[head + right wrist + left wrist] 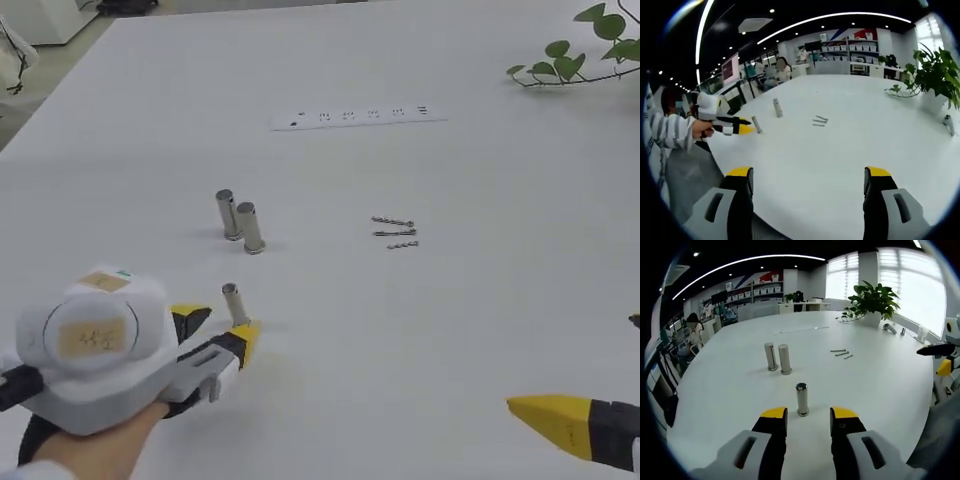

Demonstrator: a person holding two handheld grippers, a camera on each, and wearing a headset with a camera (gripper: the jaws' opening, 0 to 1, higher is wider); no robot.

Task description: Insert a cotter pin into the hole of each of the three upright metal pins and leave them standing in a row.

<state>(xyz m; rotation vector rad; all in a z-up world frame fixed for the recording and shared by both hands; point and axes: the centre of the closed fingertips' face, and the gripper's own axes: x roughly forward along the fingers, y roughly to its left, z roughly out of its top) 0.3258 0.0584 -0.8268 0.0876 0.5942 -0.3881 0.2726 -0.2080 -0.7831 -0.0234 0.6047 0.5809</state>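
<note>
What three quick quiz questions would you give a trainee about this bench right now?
1. True or false: the three cotter pins lie loose on the table.
2. How many metal pins stand upright? A one, B two, C three.
3. Fill in: the left gripper has its jaws ___, with the lone metal pin just ahead of them.
Key: 1 true; 2 C; 3 open.

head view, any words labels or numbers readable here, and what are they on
Too blurred to read: handwriting on the tan paper sticker on top of the left gripper.
Too small to read: dark marks on the long white power strip lying on the white table.
No text can be read clearly.
</note>
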